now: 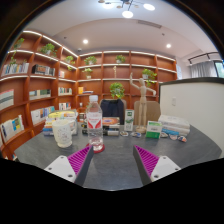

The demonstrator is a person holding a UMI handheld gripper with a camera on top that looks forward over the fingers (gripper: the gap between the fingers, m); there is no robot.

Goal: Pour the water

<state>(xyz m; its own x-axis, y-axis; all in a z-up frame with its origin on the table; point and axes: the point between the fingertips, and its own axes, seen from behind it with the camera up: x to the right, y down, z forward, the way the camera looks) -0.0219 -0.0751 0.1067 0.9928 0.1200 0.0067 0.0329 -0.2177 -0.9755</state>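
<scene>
A clear plastic water bottle (94, 122) with a red band stands on the dark grey table (112, 160), beyond my fingers and a little left of centre. A clear cup (97, 145) on a red coaster stands just in front of the bottle, ahead of my left finger. My gripper (113, 161) is open and empty, its two magenta pads (79, 158) wide apart, with only bare table between them.
A white cup (63, 131) and small items stand at the table's far left. A green and white box (153, 128), a flat pack (174, 127) and a tall clear vessel (141, 112) stand at the far right. Wooden shelves with plants (117, 90) line the back wall.
</scene>
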